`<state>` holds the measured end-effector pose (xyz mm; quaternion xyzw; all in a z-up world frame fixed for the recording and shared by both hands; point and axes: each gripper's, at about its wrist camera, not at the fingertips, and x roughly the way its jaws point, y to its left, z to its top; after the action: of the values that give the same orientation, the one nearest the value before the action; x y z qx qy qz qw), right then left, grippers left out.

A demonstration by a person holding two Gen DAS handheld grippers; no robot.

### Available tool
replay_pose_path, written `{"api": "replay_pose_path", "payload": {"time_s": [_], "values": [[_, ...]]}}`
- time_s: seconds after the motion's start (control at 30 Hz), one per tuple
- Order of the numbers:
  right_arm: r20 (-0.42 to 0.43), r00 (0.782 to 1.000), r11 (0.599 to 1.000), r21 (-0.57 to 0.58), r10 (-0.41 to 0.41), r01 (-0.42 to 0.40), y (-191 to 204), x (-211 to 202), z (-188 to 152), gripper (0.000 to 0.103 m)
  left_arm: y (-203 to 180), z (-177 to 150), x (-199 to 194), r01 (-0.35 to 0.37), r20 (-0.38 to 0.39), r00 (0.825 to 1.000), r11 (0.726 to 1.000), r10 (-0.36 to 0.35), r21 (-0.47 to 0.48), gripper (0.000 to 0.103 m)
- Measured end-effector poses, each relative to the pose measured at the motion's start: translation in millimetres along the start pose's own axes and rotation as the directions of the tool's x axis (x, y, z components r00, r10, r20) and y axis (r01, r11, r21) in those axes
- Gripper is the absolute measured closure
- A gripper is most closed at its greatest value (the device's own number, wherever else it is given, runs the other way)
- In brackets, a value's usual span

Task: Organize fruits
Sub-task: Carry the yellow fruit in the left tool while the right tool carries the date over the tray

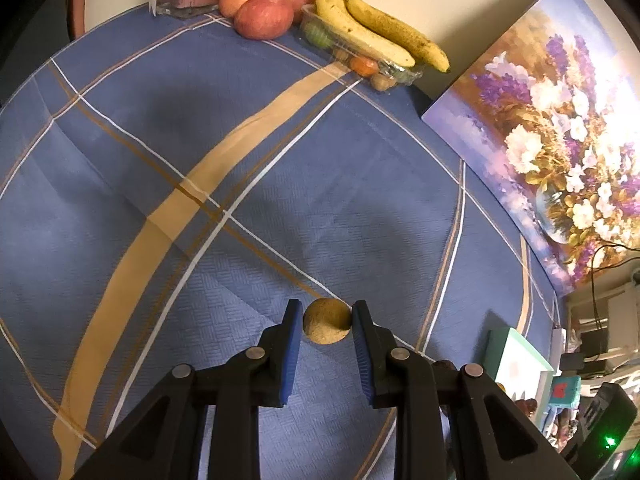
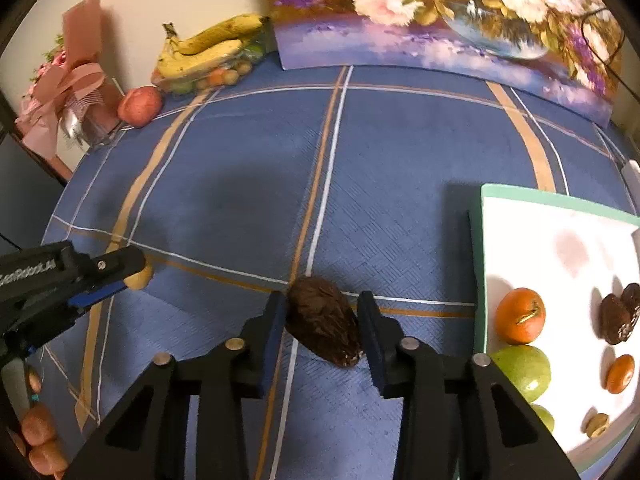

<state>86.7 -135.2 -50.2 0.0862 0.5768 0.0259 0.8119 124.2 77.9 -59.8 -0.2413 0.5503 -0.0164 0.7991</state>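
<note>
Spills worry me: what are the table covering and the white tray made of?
Cloth: apparently woven fabric, matte, with basket-weave texture and creases. Tray: probably plastic or coated board, smooth and white with a green rim; hard to tell.

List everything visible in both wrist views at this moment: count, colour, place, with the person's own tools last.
Tablecloth: one, blue with tan and white stripes, covers the table.
Bananas: two, yellow and spotted, on a clear fruit tray by the far wall.
Apples: three, red, beside that tray.
Flower painting: one, purple and white, leaning on the wall.
Pink gift bouquet: one, far left corner.
White tray: one, green-rimmed, at right; holds an orange fruit, green fruit, dark dried fruits, small orange fruit.
Round tan fruit: one, on the cloth.
Dark brown fruit: one, oval, on the cloth.
Left tongs: black, blue pads, shut on the round tan fruit.
Right tongs: astride the dark brown fruit, grip unclear.
</note>
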Motion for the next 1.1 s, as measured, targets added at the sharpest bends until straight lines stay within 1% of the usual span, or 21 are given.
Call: {"api": "replay_pose_path", "payload": {"time_s": [0.2, 0.47, 0.6, 0.7, 0.83, 0.9, 0.97, 1.1], "values": [[0.016, 1.0, 1.0, -0.001, 0.026, -0.026, -0.4, -14.7, -4.6, 0.066, -3.7, -3.7, -11.4, 0.005, 0.016, 1.0, 1.0, -0.005, 0.012, 0.076], [0.066, 0.996, 0.998, 0.028, 0.052, -0.054, -9.2, -41.5, -5.0, 0.066, -8.2, -8.6, -23.2, 0.021, 0.043, 0.999, 0.999, -0.023, 0.04, 0.076], [0.077, 0.995, 0.998, 0.037, 0.055, -0.058, -13.4, -49.8, -5.8, 0.066, -13.8, -13.3, -25.8, 0.041, 0.045, 0.998, 0.998, -0.044, 0.054, 0.076], [0.089, 0.995, 0.998, 0.051, 0.043, -0.048, -21.3, -57.6, -6.1, 0.066, -24.5, -18.6, -29.1, 0.062, 0.041, 0.997, 0.995, -0.065, 0.075, 0.076], [0.107, 0.994, 0.991, 0.128, 0.033, -0.047, -46.7, -69.1, -7.7, 0.066, -45.5, -29.0, -34.1, 0.082, 0.034, 0.996, 0.988, -0.087, 0.128, 0.076], [0.114, 0.993, 0.986, 0.16, 0.021, -0.039, -60.2, -73.7, -8.6, 0.066, -56.8, -34.9, -35.9, 0.082, 0.032, 0.996, 0.983, -0.088, 0.163, 0.076], [0.115, 0.993, 0.98, 0.201, -0.008, -0.015, -76.9, -78.9, -10.7, 0.066, -71.2, -43.3, -36.6, 0.082, 0.024, 0.996, 0.974, -0.089, 0.21, 0.076], [0.107, 0.993, 0.952, 0.306, -0.058, 0.023, -120.0, -88.1, -19.3, 0.066, -98.8, -62.7, -34.7, 0.1, -0.002, 0.995, 0.952, -0.104, 0.29, 0.076]]}}
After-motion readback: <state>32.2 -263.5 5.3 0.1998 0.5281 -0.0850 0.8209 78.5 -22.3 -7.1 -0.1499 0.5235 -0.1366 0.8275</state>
